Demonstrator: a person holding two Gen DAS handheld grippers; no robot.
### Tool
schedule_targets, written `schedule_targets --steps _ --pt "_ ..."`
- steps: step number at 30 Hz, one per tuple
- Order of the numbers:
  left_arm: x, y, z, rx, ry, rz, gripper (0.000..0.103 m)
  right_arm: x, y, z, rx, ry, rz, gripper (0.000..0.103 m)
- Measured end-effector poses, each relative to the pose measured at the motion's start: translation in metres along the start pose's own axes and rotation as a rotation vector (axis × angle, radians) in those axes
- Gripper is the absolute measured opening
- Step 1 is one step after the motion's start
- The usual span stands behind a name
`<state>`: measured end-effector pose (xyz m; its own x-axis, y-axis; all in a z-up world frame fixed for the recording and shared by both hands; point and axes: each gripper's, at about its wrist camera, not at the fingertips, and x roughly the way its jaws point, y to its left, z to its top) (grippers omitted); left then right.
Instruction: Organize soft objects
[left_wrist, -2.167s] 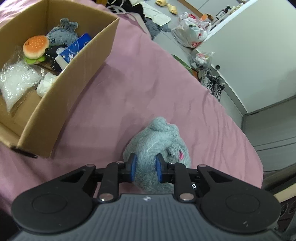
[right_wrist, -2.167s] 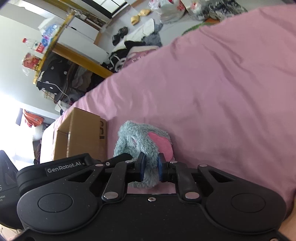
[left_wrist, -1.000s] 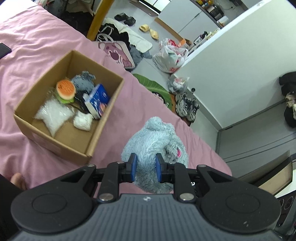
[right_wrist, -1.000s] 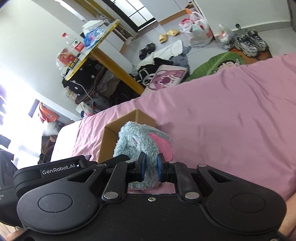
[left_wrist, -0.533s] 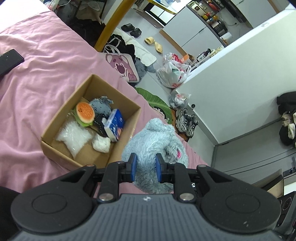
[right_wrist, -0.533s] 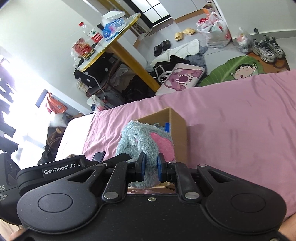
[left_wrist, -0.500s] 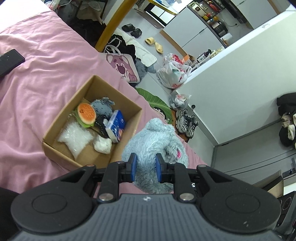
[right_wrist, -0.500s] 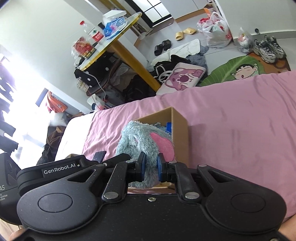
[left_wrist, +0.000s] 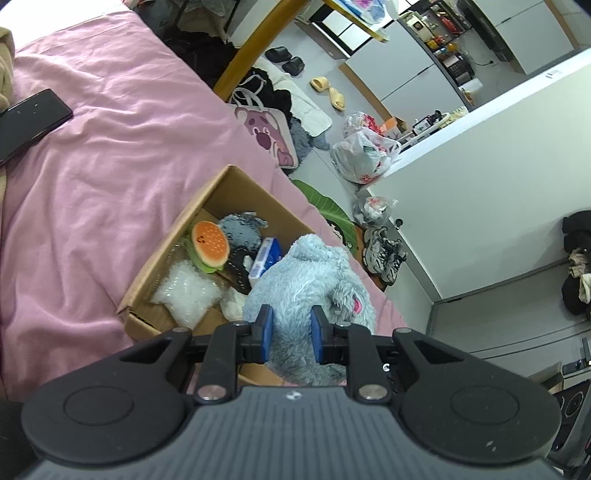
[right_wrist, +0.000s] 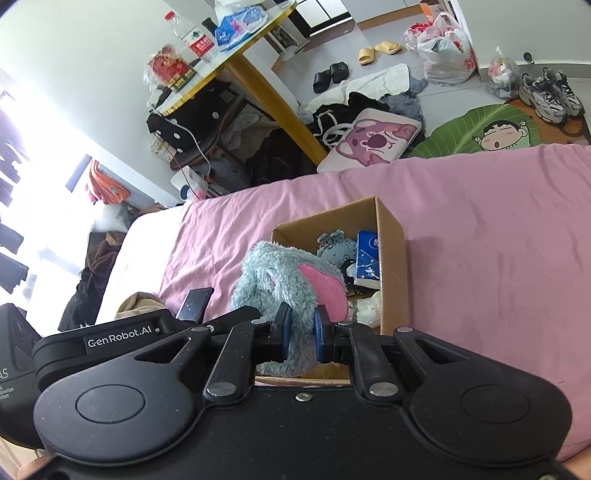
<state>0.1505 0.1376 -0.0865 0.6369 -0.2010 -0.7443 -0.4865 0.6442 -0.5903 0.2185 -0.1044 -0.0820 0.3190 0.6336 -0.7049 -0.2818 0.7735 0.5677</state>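
A fluffy blue-grey plush toy (left_wrist: 306, 280) with pink ears hangs in the air, held from both sides. My left gripper (left_wrist: 291, 334) is shut on its body and my right gripper (right_wrist: 300, 332) is shut on the same plush toy (right_wrist: 280, 284). Below it an open cardboard box (left_wrist: 218, 192) rests on the pink bedsheet (left_wrist: 92, 177); the toy overlaps the box's near right corner. Inside lie a burger plush (left_wrist: 208, 242), a small grey plush (left_wrist: 240, 232), a blue tissue pack (left_wrist: 264, 256) and a clear bag of white filling (left_wrist: 184, 288). The right wrist view shows the cardboard box (right_wrist: 391, 240) too.
A black phone (left_wrist: 31, 120) lies on the sheet at far left, and the phone (right_wrist: 194, 304) shows beside a tan cloth (right_wrist: 136, 302). Off the bed, the floor holds a bear-print bag (left_wrist: 264, 133), shoes, plastic bags, a green mat (right_wrist: 476, 133) and a yellow-legged table (right_wrist: 236, 44).
Both grippers have carried the plush toy up off the sheet and across toward the box. The box, once at the upper left and close, now sits lower and directly beneath the toy.
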Motion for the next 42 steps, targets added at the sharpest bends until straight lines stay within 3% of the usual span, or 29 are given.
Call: schedule_targets --steps 11,18,20,24,32,42 --pt "0.022 0.019 0.004 -0.036 0.029 0.01 0.02 0.022 0.001 -0.001 0.002 0.033 -0.034 0.015" --pt "0.038 0.032 0.005 -0.081 0.101 0.098 0.026 0.027 -0.006 0.0 0.03 0.058 -0.079 0.036" --pt "0.037 0.036 0.005 -0.086 0.096 0.11 0.034 0.025 -0.008 0.0 0.037 0.056 -0.076 0.04" --pt "0.03 0.034 0.008 -0.072 0.076 0.118 0.039 0.021 -0.01 0.003 0.046 0.049 -0.07 0.042" --pt "0.015 0.019 0.008 -0.003 0.055 0.136 0.07 0.014 -0.007 0.002 0.031 0.05 -0.067 0.046" --pt "-0.005 -0.001 0.002 0.12 0.039 0.169 0.085 -0.013 -0.008 -0.001 0.004 0.001 -0.093 0.062"
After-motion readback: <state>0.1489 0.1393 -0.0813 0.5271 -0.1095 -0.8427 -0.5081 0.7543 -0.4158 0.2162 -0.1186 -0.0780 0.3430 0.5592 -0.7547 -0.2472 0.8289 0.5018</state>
